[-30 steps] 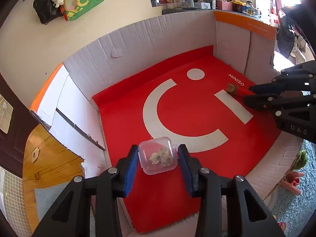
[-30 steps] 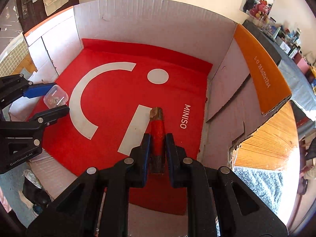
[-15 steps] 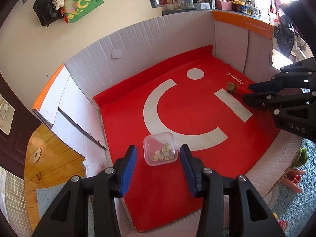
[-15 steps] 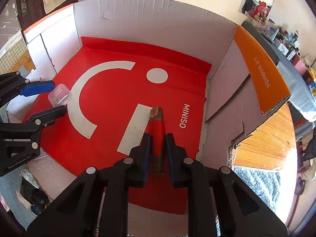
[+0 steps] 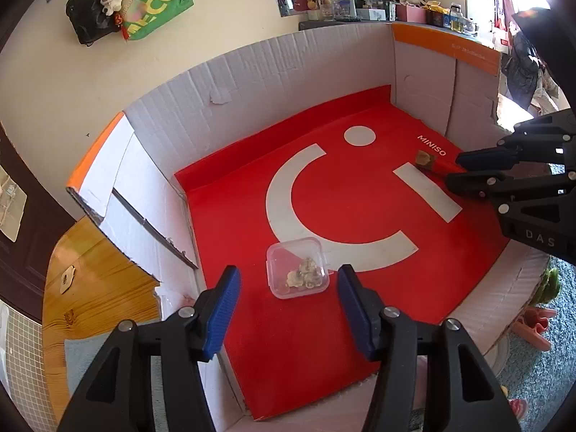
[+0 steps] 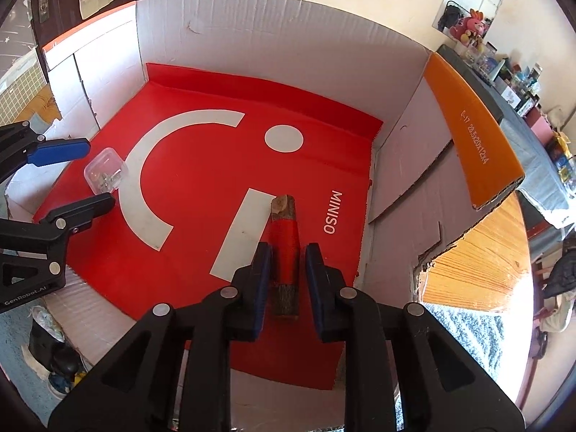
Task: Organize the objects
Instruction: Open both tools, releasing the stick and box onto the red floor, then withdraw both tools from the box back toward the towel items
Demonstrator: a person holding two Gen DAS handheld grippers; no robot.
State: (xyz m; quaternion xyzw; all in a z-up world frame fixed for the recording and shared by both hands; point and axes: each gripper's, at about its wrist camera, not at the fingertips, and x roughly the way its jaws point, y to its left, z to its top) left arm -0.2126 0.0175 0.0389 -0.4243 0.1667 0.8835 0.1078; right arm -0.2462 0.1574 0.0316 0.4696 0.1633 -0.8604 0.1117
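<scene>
Left gripper [image 5: 288, 304] stands with its pads apart, and its jaws have just been opening. The clear box [image 5: 297, 267] sits between and just beyond the blue pads, touching neither — it rests flat on the red mat [image 5: 230, 216] near the left wall of the carton [image 5: 288, 72]. Judged from this, the box has been set down and released at that spot.

Right gripper [image 6: 287, 280] has also just been opening, by a small amount. A narrow gap shows on each side of the stick [image 6: 284, 252], so the pads no longer press it. The stick — bark at both ends, red wrap around the middle — lies on the mat beside the white bar, its far end pointing toward the back wall and the "MINISO" lettering just to its right.

The two items lie well apart, one at each side of the mat. This spacing appears deliberate: each hand works its own side, and neither gripper crosses the other.

Next step, as judged: widen the right jaws further before lifting away. The stick is round and may roll if a pad drags on it.
</scene>
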